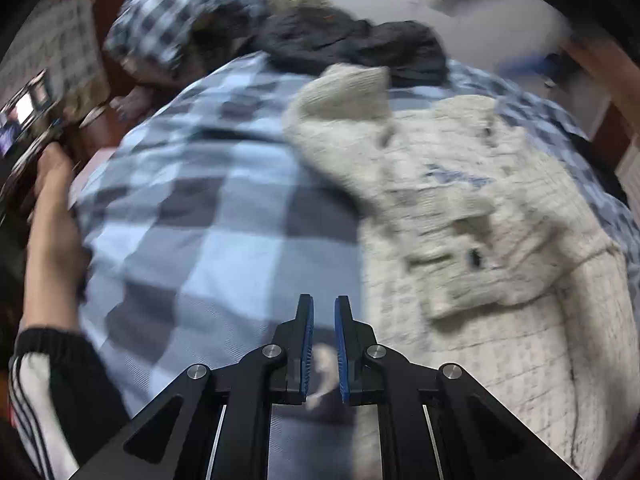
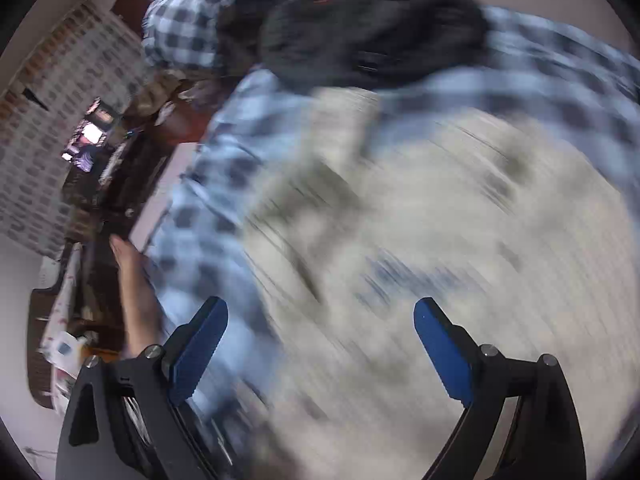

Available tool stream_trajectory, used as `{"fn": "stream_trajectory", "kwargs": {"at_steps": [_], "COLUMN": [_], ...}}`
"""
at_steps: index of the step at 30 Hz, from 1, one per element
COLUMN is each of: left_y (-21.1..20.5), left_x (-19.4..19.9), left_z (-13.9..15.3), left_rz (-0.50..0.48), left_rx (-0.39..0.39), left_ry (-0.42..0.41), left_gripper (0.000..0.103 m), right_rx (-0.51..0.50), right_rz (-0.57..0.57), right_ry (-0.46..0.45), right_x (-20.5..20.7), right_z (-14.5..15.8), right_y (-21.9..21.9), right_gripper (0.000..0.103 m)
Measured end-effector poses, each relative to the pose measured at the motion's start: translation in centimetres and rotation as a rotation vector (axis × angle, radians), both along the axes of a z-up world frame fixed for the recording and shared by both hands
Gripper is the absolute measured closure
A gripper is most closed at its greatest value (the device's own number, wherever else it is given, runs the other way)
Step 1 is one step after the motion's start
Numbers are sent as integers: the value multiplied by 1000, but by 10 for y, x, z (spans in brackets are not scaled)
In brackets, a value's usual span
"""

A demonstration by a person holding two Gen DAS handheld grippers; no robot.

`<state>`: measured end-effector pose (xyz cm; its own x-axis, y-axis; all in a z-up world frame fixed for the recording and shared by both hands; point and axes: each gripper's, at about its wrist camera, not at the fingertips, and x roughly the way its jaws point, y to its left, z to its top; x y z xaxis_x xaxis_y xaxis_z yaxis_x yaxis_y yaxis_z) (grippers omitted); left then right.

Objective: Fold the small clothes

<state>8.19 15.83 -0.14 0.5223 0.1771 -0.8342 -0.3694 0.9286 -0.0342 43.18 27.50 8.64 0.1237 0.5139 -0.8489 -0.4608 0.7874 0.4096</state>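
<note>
A cream knitted sweater [image 1: 460, 208] lies spread on a blue and grey checked bedsheet [image 1: 200, 208], one sleeve folded across its body. My left gripper [image 1: 324, 308] hovers over the sheet at the sweater's left edge, its jaws nearly together with a narrow gap and nothing between the tips. In the right wrist view the sweater [image 2: 440, 240] is heavily blurred. My right gripper [image 2: 320, 312] is wide open and empty above it.
A dark garment [image 1: 352, 40] lies at the far end of the bed, with a checked pillow or quilt [image 1: 176, 20] behind it. A person's bare forearm [image 1: 52, 240] is at the bed's left edge. Furniture and a lit screen [image 2: 88, 136] stand left.
</note>
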Motion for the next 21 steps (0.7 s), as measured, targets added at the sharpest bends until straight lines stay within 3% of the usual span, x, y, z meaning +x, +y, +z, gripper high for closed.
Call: {"fn": "stream_trajectory", "kwargs": {"at_steps": [3,7,10,13,15,16,18,19,21], "left_y": [17,41,59,70,75,77,84,88,96], "left_x": [-12,-30,-40,-43,-46,-48,-55,-58,-62], "left_z": [-5,4,7,3,3,4,6,6,4], "left_rz": [47,113,176,196,220,236,297,328,391], "left_rx": [-11,-78,-115,-184,-205,-201,-186,-172,-145], "left_ry": [41,-20,-55,-65,-77,-83,-107,-111,-109], "left_gripper": [93,93,93,93,93,93,93,93,93], "right_rx": [-69,-224,-308,-455,-506,-502,-515,-509,-476], "right_rz": [-25,-108,-150,-168,-181,-182,-149,-98,-54], "right_ry": [-42,-75,-73,-101,-52,-30,-88,-123,-189], "right_x": [47,89,112,122,124,120,106,97,77], "right_z": [-18,-68,-100,-130,-157,-167,-167,-162,-137], "right_y": [88,165,195,217,215,211,208,208,203], "right_gripper": [11,11,11,11,14,28,61,98,97]}}
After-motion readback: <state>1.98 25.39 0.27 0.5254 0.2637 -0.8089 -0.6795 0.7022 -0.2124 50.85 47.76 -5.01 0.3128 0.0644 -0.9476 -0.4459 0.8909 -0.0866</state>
